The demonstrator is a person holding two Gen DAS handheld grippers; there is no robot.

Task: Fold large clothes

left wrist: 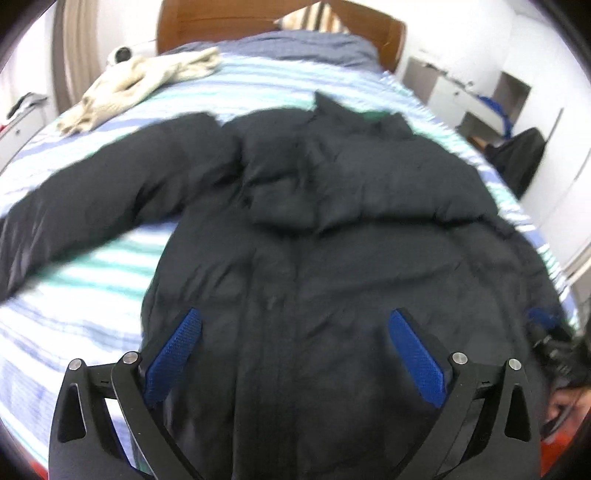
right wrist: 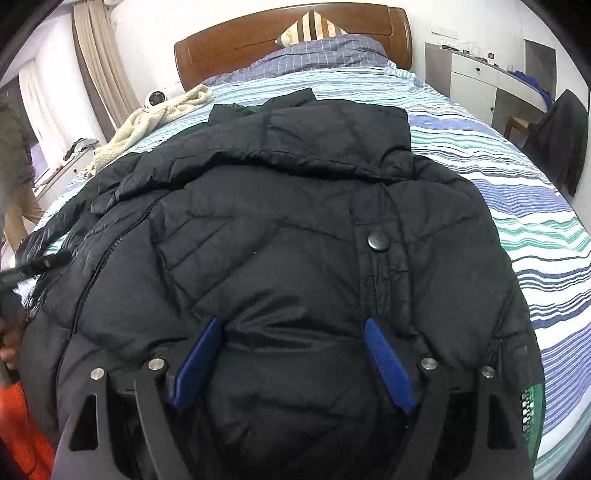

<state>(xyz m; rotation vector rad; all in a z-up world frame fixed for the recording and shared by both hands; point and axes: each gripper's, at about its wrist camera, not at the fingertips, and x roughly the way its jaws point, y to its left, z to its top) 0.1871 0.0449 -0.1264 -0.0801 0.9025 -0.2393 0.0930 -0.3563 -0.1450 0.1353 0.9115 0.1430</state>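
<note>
Black and padded, the jacket [left wrist: 332,229] lies spread across the striped bedsheet [left wrist: 92,295], front up, its collar toward the wooden headboard [right wrist: 295,40] and its hem toward the two grippers, so its long axis runs straight away from both tools. The left gripper [left wrist: 295,354] hangs over the lower front with its blue pads wide apart and nothing between them; it grips nothing. The right gripper [right wrist: 293,365] hangs over the lower right panel, just below the snap button [right wrist: 378,242], its jaws also parted and empty, the fabric beneath them only. One sleeve [left wrist: 92,206] stretches out flat to the left on the sheet, well apart from the body, and the left gripper is the nearer hand to it; the other sleeve seems already tucked over the chest, though the folds make that hard to tell. A cream fleece blanket [left wrist: 140,81] lies near the head of the bed, clear of the jacket, and a striped pillow [right wrist: 310,27] leans on the headboard. Nothing blocks the outstretched sleeve, so folding it inward looks like the likely next step.
</note>
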